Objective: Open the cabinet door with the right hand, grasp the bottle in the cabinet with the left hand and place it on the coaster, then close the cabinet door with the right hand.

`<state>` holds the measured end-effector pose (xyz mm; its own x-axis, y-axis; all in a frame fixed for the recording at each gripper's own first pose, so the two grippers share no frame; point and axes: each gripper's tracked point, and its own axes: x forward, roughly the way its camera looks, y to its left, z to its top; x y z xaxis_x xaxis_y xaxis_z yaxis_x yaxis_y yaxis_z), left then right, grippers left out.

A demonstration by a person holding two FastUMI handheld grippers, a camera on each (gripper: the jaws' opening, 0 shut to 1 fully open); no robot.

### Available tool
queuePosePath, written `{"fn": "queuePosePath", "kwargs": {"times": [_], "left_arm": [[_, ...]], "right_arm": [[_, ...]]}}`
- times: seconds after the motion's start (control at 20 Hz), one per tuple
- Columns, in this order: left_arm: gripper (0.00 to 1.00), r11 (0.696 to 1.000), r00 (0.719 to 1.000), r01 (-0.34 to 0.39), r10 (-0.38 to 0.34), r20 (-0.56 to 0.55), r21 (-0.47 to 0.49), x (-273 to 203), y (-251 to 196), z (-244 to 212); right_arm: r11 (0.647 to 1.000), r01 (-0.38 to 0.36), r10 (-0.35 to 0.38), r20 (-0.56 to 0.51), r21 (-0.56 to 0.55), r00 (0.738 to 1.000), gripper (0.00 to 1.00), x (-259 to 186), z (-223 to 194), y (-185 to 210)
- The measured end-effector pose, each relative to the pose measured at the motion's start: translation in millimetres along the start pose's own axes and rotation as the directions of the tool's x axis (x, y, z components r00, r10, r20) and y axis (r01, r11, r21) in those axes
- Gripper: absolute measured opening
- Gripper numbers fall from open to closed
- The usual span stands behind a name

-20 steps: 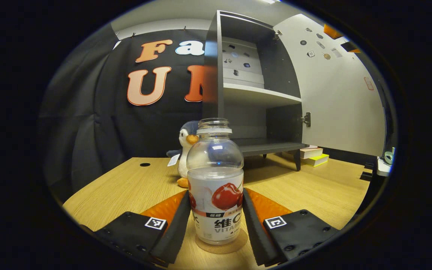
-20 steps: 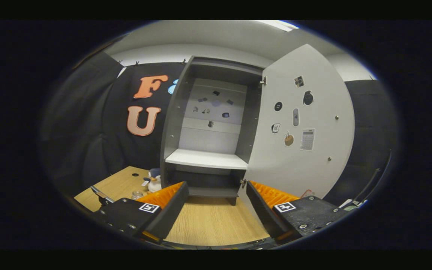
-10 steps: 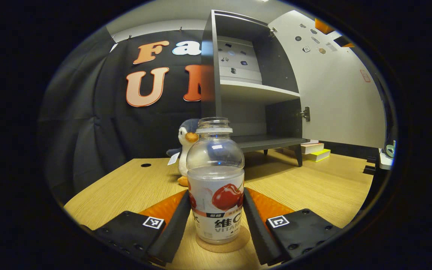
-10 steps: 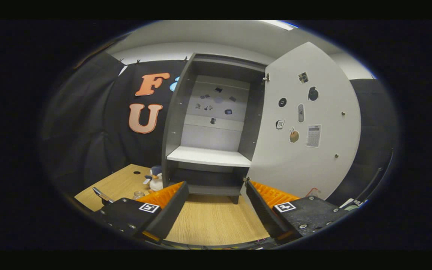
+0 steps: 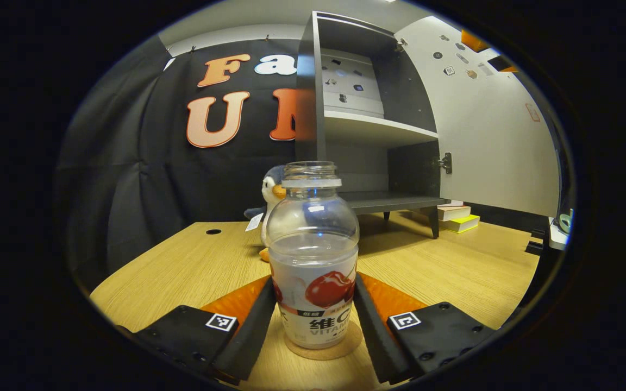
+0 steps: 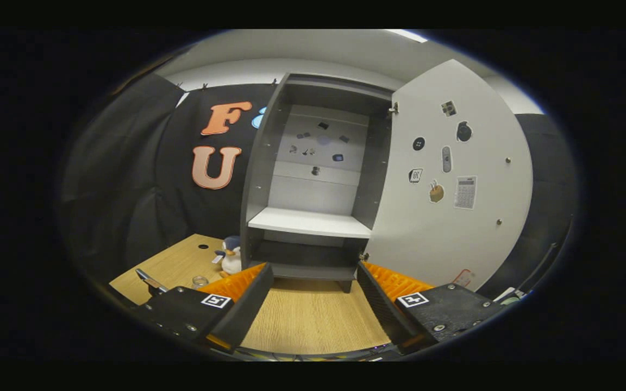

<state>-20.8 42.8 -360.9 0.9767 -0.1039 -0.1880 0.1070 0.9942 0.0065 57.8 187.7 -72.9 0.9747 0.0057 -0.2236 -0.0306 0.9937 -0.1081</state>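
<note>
A clear bottle (image 5: 313, 260) with a cherry label and no cap stands upright on a round cork coaster (image 5: 340, 349) on the wooden table. My left gripper (image 5: 313, 279) is shut on it, one finger pressing each side of the label. The grey cabinet (image 5: 313, 108) stands behind with its white door (image 5: 487, 136) swung wide to the right. In the right gripper view, my right gripper (image 6: 313, 266) hangs open over the table, holding nothing, facing the cabinet (image 6: 307, 222) and its open door (image 6: 454, 228). The bottle's rim (image 6: 200, 281) shows at lower left there.
A plush penguin (image 5: 270, 190) sits just behind the bottle, left of the cabinet. A few books (image 5: 457, 217) lie under the open door. The table (image 5: 193, 266) has a cable hole near its back left. Both cabinet shelves hold nothing.
The bottle stays between my left fingers on the coaster, and that view has tilted slightly. My right gripper has drifted, so the cabinet now sits a little further right and lower.
</note>
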Motion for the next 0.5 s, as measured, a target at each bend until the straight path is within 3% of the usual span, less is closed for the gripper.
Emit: {"fn": "queuePosePath", "kwargs": {"times": [0.15,0.3,0.5], "left_arm": [[0.88,1.0,1.0,-0.009,0.009,0.008,0.004,-1,3,4],[0.99,1.0,1.0,-0.003,0.004,0.007,-0.002,-1,2,7],[0.99,1.0,1.0,-0.018,0.018,0.011,0.006,-6,7,19]], "right_arm": [[1.0,-0.006,0.006,-0.004,0.001,1.0,0.95,0,-2,1],[1.0,-0.017,0.017,-0.014,0.012,1.0,0.95,-3,-5,4],[1.0,-0.012,0.012,0.005,0.022,1.0,0.95,-8,3,-1]]}}
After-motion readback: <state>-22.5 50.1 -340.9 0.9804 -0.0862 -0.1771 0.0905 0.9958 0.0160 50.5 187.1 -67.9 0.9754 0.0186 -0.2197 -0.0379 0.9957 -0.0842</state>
